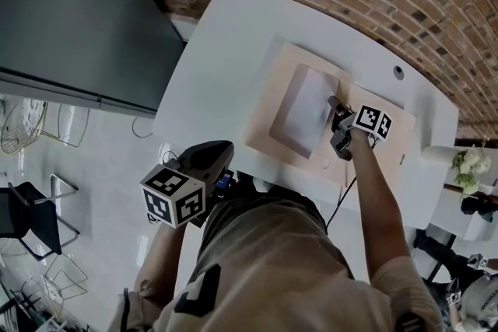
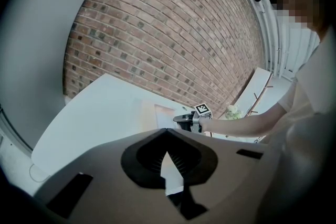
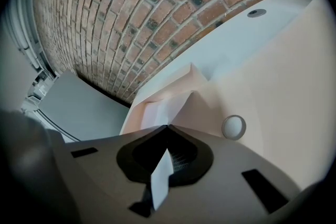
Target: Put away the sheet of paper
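Note:
A white sheet of paper [image 1: 302, 111] lies in the open beige folder [image 1: 272, 101] on the white table [image 1: 226, 35]. My right gripper [image 1: 336, 120] sits at the sheet's right edge. In the right gripper view its jaws [image 3: 168, 126] meet at the tip, and the sheet [image 3: 157, 107] rises to that tip beside a lifted beige flap [image 3: 191, 78], so it looks shut on the sheet's edge. My left gripper [image 1: 220, 150] hangs off the table's near edge by my body. Its jaws [image 2: 168, 131] are together with nothing in them.
A round grommet [image 1: 398, 72] is set in the table behind the folder. A small round disc [image 3: 233, 127] lies on the folder close to the right jaws. A dark cabinet [image 1: 70, 12] stands to the left, white flowers [image 1: 467, 166] to the right. A brick wall runs behind the table.

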`<action>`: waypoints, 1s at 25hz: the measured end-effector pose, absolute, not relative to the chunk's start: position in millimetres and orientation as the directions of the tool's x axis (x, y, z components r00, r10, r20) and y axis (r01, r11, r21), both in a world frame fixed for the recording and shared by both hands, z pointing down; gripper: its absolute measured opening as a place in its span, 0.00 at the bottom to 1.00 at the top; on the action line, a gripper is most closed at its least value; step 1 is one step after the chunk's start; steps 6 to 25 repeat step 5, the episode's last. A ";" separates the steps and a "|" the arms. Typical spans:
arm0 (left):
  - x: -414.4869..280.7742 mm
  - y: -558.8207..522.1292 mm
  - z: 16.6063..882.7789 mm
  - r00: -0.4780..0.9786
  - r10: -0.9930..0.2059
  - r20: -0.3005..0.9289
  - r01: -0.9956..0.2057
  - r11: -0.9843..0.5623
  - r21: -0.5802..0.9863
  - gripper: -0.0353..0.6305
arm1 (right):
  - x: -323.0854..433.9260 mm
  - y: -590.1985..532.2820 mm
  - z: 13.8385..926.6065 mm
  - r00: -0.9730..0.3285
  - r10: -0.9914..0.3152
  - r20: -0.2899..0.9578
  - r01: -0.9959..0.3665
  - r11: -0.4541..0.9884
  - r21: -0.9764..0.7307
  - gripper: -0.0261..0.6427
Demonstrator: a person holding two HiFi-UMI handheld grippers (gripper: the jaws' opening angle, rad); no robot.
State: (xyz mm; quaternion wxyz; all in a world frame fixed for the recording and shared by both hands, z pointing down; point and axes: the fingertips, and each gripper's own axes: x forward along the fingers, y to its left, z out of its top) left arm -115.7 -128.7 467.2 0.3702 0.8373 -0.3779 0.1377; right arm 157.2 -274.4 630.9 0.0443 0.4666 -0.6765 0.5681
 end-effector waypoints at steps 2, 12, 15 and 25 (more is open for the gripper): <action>-117.0 -130.5 467.7 0.676 -0.531 0.510 -0.735 -0.443 0.513 0.07 | 158.1 -275.7 630.2 -0.557 -0.586 0.589 -0.683 -0.080 -0.726 0.07; -118.7 -133.7 467.5 0.677 -0.534 0.506 -0.734 -0.449 0.510 0.07 | 159.6 -278.1 628.9 -0.551 -0.594 0.587 -0.686 -0.079 -0.724 0.07; -118.7 -133.7 467.5 0.677 -0.534 0.506 -0.734 -0.449 0.510 0.07 | 159.6 -278.1 628.9 -0.551 -0.594 0.587 -0.686 -0.079 -0.724 0.07; -118.7 -133.7 467.5 0.677 -0.534 0.506 -0.734 -0.449 0.510 0.07 | 159.6 -278.1 628.9 -0.551 -0.594 0.587 -0.686 -0.079 -0.724 0.07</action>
